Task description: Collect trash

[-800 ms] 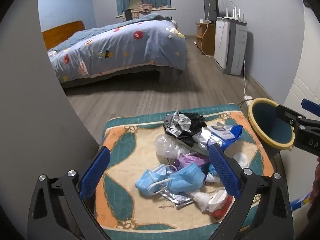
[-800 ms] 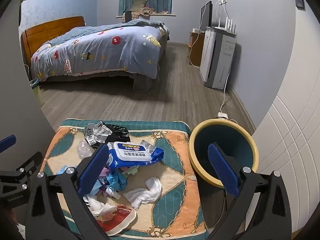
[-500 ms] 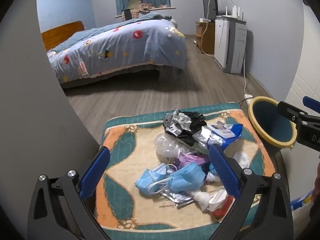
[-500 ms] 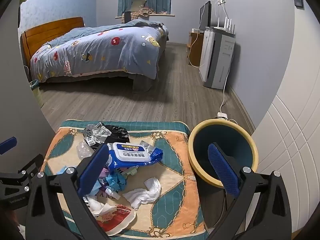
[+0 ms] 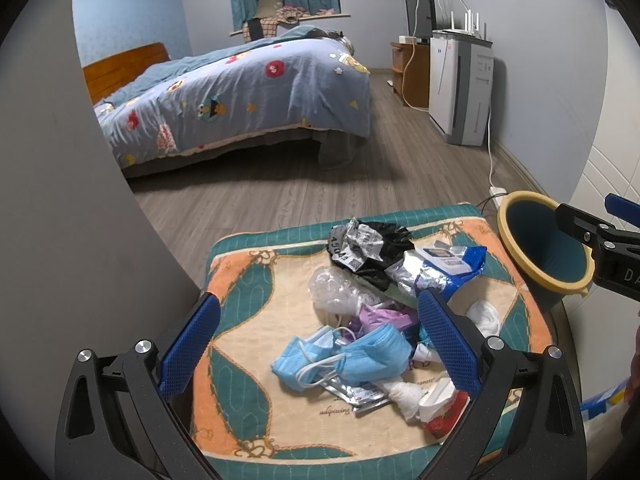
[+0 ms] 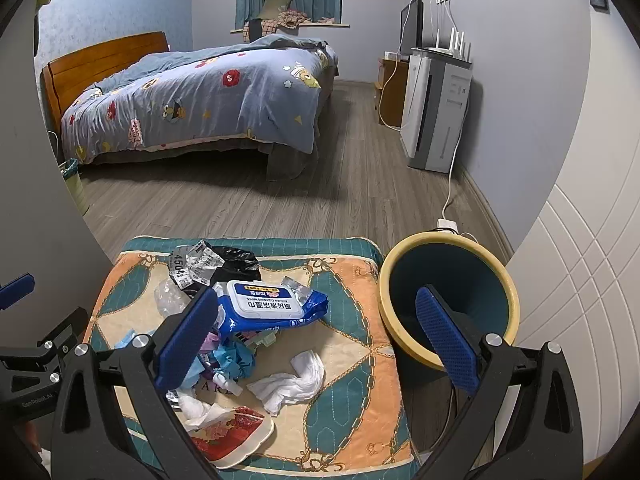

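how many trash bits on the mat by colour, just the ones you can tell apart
blue: 2, face mask, wipes pack
white: 1, tissue
black: 1, bag
clear: 1, plastic wrap
purple: 1, scrap
red: 1, packet
total: 7

Soft cloth, crinkled plastic and matt black tooling are showing across both views.

The quilted cushion (image 6: 352, 280) is looking like matt stitched fabric; the wipes pack (image 6: 272, 306) is gleaming as glossy plastic film with a foil edge; the face masks (image 5: 352, 360) are reading as soft pleated non-woven cloth; the tissue (image 6: 292, 380) is looking like crumpled paper; the bin (image 6: 452, 280) is appearing smooth; the floor (image 6: 280, 200) is showing matt wood grain.
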Tool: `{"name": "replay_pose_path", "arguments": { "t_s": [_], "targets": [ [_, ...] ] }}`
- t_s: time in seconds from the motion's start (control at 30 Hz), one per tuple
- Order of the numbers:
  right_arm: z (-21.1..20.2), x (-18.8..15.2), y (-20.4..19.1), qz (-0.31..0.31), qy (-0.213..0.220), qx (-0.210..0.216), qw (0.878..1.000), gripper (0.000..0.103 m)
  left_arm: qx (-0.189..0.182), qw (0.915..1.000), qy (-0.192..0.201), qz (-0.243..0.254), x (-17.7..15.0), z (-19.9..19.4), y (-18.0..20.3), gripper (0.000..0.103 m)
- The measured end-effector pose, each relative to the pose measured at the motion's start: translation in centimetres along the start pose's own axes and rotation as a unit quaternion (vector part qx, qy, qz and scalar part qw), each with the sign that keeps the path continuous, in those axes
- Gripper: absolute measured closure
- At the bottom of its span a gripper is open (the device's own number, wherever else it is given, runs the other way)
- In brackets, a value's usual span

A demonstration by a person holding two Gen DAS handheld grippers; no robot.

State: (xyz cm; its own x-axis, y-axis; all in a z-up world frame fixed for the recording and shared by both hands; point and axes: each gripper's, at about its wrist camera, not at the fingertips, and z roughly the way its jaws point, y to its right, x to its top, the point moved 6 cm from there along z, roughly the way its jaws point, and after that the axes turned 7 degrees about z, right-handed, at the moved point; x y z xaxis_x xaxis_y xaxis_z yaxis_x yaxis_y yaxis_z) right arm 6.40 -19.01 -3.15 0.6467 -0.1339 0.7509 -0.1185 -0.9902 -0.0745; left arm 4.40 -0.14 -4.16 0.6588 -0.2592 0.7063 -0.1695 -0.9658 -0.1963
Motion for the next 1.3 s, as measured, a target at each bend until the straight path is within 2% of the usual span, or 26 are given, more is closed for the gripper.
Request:
{"name": "replay_pose_path", "arguments": {
  "t_s": [1.3],
  "targets": [
    [0.65, -0.41, -0.16, -0.002, -0.016, 0.005, 1.0, 0.006, 0.002, 1.0, -0.001, 0.001, 0.01, 0.01, 0.13, 0.005]
  ]
}}
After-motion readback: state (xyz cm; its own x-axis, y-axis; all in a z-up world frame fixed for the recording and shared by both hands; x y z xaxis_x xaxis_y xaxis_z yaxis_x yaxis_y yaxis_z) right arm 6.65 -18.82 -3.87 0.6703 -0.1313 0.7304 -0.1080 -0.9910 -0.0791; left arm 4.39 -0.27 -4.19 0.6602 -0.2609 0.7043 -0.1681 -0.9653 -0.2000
